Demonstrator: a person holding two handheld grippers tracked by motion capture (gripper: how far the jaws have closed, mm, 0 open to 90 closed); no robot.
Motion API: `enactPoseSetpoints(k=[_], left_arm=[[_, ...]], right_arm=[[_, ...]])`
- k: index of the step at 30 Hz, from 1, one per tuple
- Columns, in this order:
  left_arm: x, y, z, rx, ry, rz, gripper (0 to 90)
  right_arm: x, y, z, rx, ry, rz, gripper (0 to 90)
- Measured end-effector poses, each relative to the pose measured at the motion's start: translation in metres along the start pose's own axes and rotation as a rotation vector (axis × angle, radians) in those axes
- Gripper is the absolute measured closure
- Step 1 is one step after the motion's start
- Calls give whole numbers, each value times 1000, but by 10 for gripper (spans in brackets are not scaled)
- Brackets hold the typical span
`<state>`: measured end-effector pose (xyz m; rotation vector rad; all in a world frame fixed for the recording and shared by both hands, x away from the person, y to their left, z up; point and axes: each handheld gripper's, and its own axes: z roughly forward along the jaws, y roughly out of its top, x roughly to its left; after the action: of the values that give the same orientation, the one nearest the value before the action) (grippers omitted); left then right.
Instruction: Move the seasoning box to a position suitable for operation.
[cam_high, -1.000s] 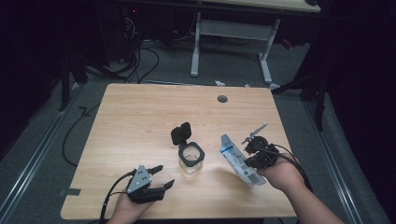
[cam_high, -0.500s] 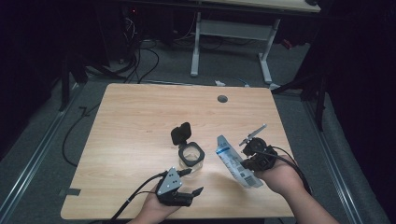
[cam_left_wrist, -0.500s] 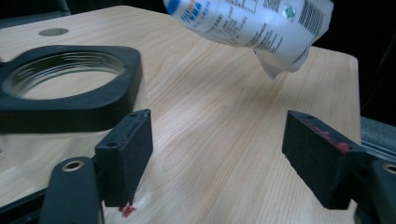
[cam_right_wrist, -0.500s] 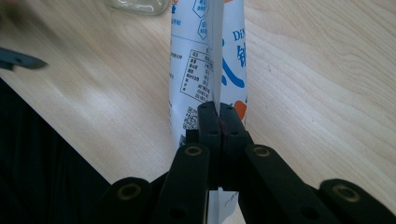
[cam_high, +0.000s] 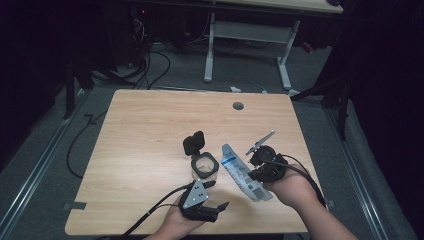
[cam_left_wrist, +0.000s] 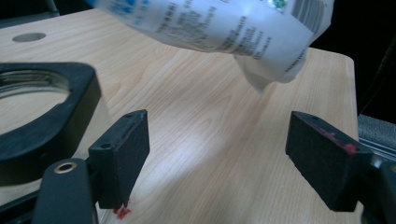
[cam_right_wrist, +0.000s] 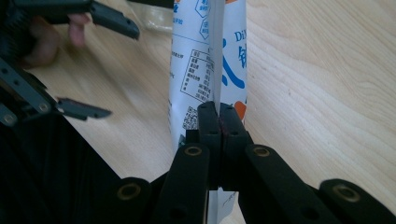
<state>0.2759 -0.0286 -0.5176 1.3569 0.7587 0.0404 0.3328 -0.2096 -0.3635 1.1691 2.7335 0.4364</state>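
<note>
A white pouch with blue print (cam_high: 240, 170) hangs tilted just right of a clear jar (cam_high: 205, 167) with a black square collar and an upright flip lid (cam_high: 194, 142). My right gripper (cam_high: 251, 172) is shut on the pouch's back seam (cam_right_wrist: 218, 100), and the pouch (cam_right_wrist: 201, 56) stretches away from its jaws. My left gripper (cam_high: 219, 194) lies near the table's front edge, just in front of the jar. Its jaws have just been opening and stand wide with nothing between them (cam_left_wrist: 217, 158). The pouch's lower corner (cam_left_wrist: 261, 79) hangs above them, and the jar's collar (cam_left_wrist: 42, 107) is at the left.
The wooden table (cam_high: 150, 130) has a round cable hole (cam_high: 238, 106) near its far edge. Cables trail from both grippers over the front edge. A white desk frame (cam_high: 247, 35) and floor cables lie beyond the table.
My left gripper has slid right along the front edge, to just in front of the jar, and its jaws have spread. The right hand has carried the pouch slightly left and up.
</note>
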Motion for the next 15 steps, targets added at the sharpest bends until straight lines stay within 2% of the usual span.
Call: enactPoseSetpoints(k=[7, 11, 15], left_arm=[[-9, -9, 16, 6, -21, 14, 199], [-13, -15, 27, 8, -18, 25, 191], [-15, -18, 36, 11, -14, -2, 192]], right_arm=[[10, 10, -5, -1, -7, -26, 900], [15, 15, -4, -3, 1, -36, 900], [21, 21, -2, -4, 8, -55, 900]])
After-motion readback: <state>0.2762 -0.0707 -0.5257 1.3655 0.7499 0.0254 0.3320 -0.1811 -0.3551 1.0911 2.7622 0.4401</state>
